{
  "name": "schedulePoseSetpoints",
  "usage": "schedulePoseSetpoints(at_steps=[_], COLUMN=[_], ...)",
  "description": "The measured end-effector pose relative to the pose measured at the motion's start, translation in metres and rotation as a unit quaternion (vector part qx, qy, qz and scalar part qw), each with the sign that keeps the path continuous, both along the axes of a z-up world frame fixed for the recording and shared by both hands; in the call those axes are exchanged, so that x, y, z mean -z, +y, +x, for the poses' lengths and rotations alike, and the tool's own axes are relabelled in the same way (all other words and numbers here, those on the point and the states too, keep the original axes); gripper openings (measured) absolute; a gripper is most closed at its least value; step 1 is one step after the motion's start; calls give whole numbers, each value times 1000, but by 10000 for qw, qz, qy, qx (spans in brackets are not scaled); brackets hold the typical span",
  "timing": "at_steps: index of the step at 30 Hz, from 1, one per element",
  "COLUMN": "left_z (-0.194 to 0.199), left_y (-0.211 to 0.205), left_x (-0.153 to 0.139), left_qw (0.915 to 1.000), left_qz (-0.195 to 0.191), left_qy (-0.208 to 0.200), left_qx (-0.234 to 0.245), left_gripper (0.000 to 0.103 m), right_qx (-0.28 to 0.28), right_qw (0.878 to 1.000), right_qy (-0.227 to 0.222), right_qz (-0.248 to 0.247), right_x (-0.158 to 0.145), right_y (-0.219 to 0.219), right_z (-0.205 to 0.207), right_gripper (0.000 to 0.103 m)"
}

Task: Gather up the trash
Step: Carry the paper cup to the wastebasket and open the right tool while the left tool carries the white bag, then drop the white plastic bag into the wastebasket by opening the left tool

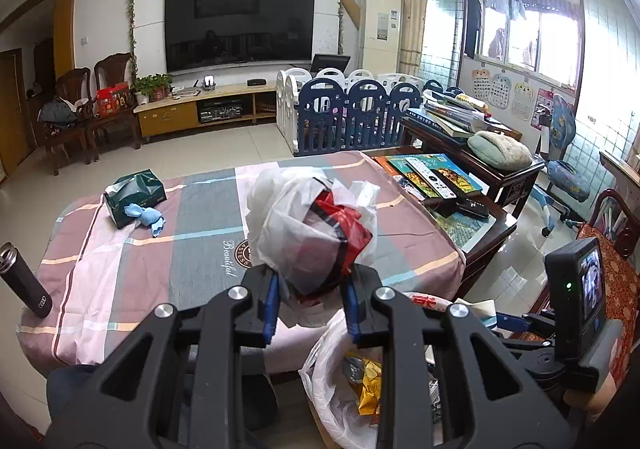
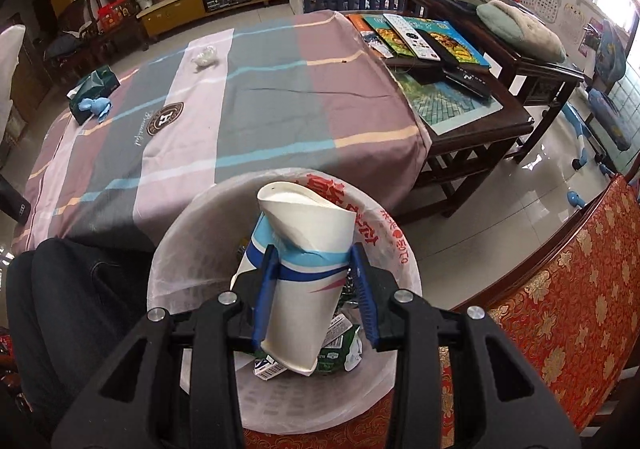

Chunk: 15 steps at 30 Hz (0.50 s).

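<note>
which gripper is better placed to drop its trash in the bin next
Right. The right gripper holds the paper cup directly above the lined bin, while the left gripper holds its plastic bag above the table edge.

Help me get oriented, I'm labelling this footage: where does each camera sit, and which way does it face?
Left wrist: sits on the left gripper, looking across the covered table toward the TV; its fingers pinch a crumpled plastic bag; the right gripper's camera block shows at right.
Right wrist: sits on the right gripper, tilted down over the lined trash bin; its fingers clamp a squashed paper cup; dark trouser legs show at left.
Shared: table, green tissue pack, books.
</note>
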<state>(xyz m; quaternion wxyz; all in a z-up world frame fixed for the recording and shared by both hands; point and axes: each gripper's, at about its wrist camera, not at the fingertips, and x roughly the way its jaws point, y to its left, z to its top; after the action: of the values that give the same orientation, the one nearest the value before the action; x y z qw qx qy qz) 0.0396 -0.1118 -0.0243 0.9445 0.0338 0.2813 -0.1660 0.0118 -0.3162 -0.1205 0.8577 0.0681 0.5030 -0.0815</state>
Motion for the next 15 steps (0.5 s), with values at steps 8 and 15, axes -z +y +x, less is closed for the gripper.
schedulePoseSetpoints(at_steps=[8,15], left_z=[7,14], left_y=[-5,-25], left_x=[17,49], left_qw=[9992,9925], left_qz=[5,-43], left_qy=[348,897], left_qx=[187,835], left_gripper=[27,27], right_qx=[183,1067], right_qw=[9989,9917], right_qy=[300,-552], right_qz=[298,458], right_x=[11,-30], right_y=[-8,-41], right_z=[3,-8], right_gripper=[73,79])
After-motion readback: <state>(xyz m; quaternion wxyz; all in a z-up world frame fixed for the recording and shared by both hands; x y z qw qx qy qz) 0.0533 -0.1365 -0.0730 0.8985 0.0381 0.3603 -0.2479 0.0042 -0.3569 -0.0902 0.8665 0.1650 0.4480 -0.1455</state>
